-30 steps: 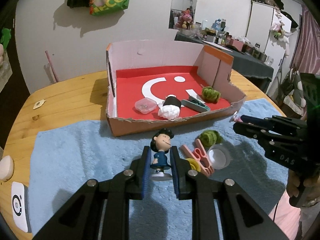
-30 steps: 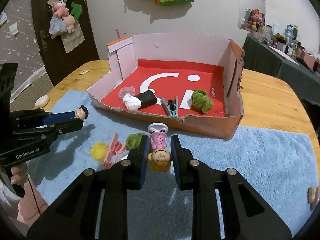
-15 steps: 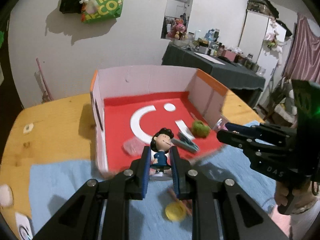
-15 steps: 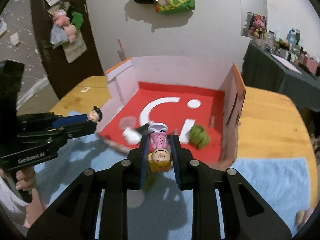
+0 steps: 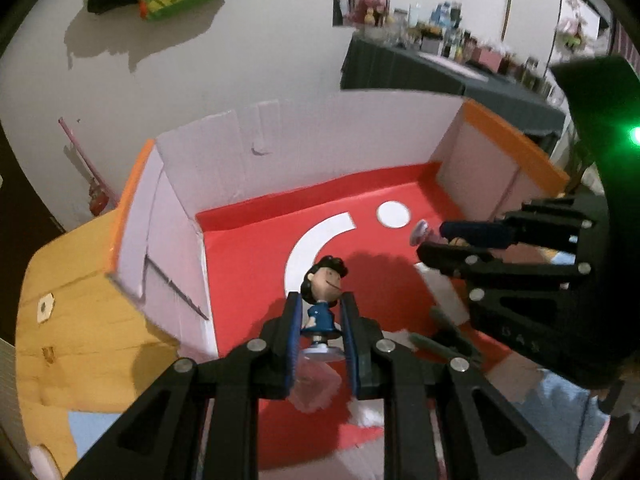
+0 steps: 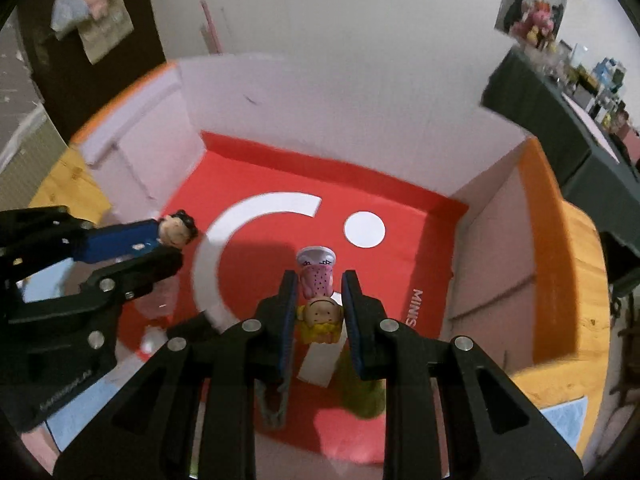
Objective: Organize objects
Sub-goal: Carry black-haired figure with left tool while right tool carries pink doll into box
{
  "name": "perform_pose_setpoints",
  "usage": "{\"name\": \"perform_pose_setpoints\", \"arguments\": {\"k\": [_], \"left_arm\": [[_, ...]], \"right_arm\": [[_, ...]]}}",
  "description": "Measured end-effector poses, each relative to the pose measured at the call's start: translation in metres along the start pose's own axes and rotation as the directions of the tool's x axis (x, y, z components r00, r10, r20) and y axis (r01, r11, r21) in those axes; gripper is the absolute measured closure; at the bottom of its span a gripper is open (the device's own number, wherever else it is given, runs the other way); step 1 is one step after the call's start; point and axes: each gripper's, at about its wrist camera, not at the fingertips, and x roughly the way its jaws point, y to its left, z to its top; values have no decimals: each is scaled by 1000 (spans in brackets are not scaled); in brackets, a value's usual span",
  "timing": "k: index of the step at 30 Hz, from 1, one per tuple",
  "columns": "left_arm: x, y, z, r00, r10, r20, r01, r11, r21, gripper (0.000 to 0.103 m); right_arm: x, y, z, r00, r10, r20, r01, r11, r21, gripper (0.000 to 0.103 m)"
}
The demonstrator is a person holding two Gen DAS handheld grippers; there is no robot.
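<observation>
Dark-haired figurine (image 5: 322, 300) in a blue dress is clamped upright between the left gripper (image 5: 320, 320) pads, over the red floor of the box (image 5: 256, 240), nearer its left wall. Blonde figurine (image 6: 320, 300) in a pink dress hangs head-down in the right gripper (image 6: 320, 304), pads tight on its head and body, over the middle of the box floor. Both held above the floor; neither figure is set down.

Step in hand, as I read it: placing both figures in the box. To do it well: lower each to bare red floor before letting go. The dark-haired one can land on its round base and stand. The blonde one is upside down, so it will tip; lay it down low rather than drop it. Keep the two grippers apart, since they hang close side by side over the same box.

In the way: a grey clip (image 6: 274, 402) and a green fuzzy ball (image 6: 360, 392) lie right under the right gripper, near the front edge. A clear small item and something white sit under the left gripper, blurred, can't say what. Back half of the floor by the white dot (image 6: 364, 229) is free, which makes it the better drop zone. Box walls are high on three sides. The box sits on a wooden table (image 5: 80, 340).
</observation>
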Motion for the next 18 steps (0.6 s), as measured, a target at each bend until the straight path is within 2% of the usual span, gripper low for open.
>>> {"name": "perform_pose_setpoints", "arguments": {"k": [6, 18], "left_arm": [[21, 1, 7, 998, 19, -57, -18, 1000, 23, 83], [40, 8, 5, 992, 22, -125, -19, 999, 26, 83]], "right_arm": [[27, -8, 8, 994, -47, -99, 46, 999, -13, 82], [49, -28, 2, 985, -34, -168, 39, 999, 27, 82]]}}
